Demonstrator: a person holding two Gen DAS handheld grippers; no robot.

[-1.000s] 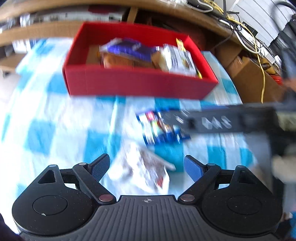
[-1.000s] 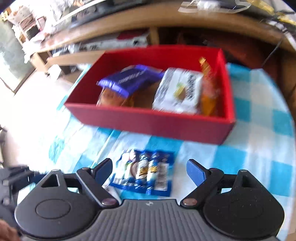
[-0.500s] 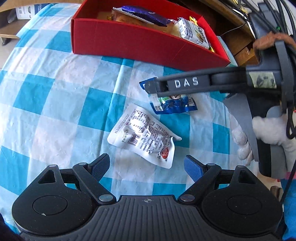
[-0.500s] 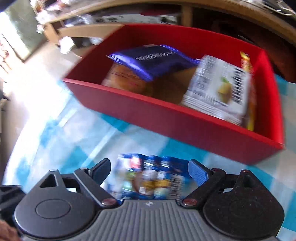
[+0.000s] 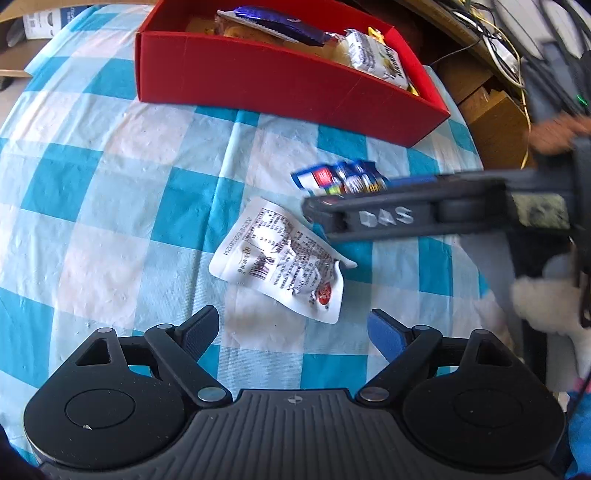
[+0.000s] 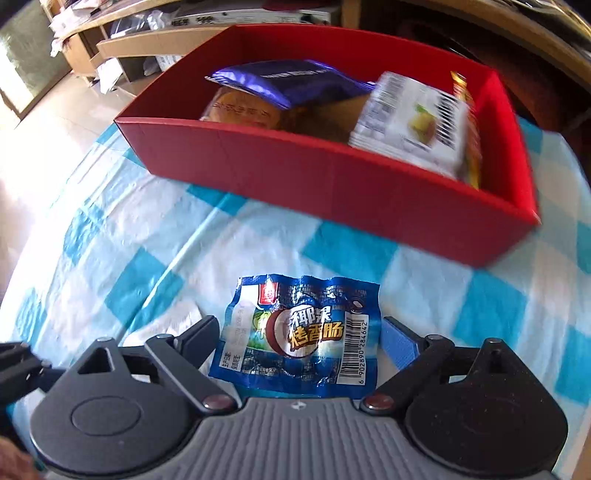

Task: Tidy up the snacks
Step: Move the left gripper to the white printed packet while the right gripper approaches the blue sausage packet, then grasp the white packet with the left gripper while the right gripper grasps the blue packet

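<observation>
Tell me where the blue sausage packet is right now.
The blue sausage packet lies flat on the checked cloth, between the right gripper's open fingers, just before the red box.

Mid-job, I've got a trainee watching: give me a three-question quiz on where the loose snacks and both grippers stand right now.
1. True or false: the blue sausage packet already lies inside the red box.
2. Which loose snack lies in front of the left gripper? A) white packet B) purple-wrapped snack C) yellow packet
3. Fill in: the right gripper stands ____ with the blue packet between its fingers.

Key: 1 false, it lies on the checked cloth; 2 A; 3 open.
</observation>
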